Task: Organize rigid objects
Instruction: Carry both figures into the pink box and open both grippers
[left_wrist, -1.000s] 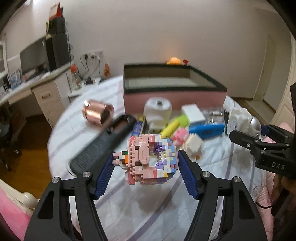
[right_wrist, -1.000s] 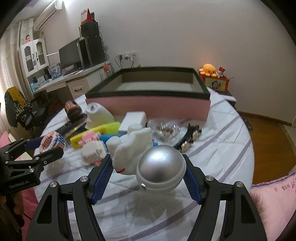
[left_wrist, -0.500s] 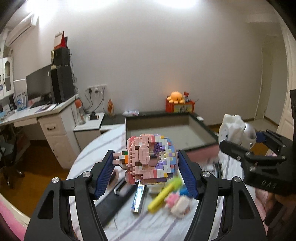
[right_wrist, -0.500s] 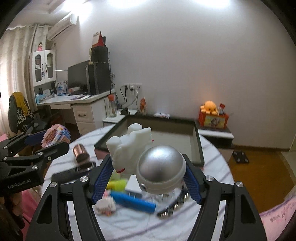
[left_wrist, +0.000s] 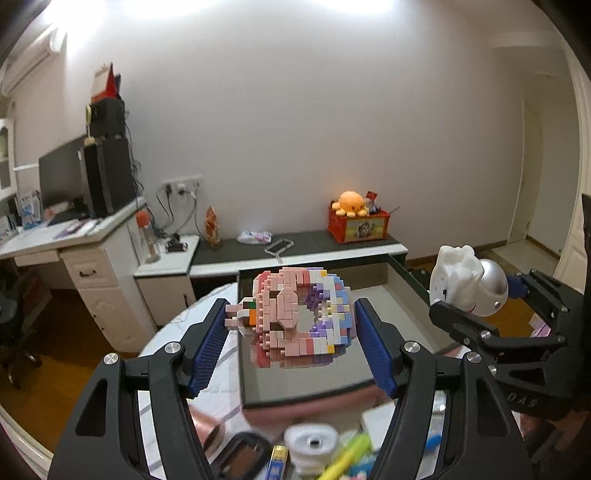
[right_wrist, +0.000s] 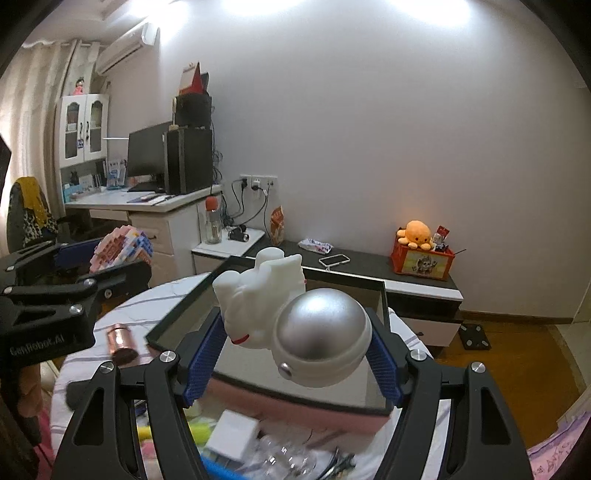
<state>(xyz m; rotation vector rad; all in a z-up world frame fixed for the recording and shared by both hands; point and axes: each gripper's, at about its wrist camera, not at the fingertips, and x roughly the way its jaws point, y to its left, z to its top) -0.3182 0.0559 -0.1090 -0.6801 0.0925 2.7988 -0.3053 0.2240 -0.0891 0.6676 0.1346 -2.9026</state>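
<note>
Above pink open box (left_wrist: 280, 415), still empty: pastel brick ring (left_wrist: 301, 317) clamped in left gripper (left_wrist: 291, 339), white-and-silver figurine (right_wrist: 295, 325) in right gripper (right_wrist: 295, 354). Neither dropped in yet. Loose clutter (left_wrist: 332, 454) still waiting on striped table (left_wrist: 221, 391).

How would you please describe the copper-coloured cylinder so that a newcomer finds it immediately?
Start at the round table with the striped cloth. Left of the big pink tray, the copper cylinder lies alone on its side. It is the only shiny metallic-brown item there.

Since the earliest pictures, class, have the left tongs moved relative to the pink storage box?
Yes. The left tongs, shut on the brick donut, rose and advanced toward the pink storage box; the donut now overlaps its interior.
</note>
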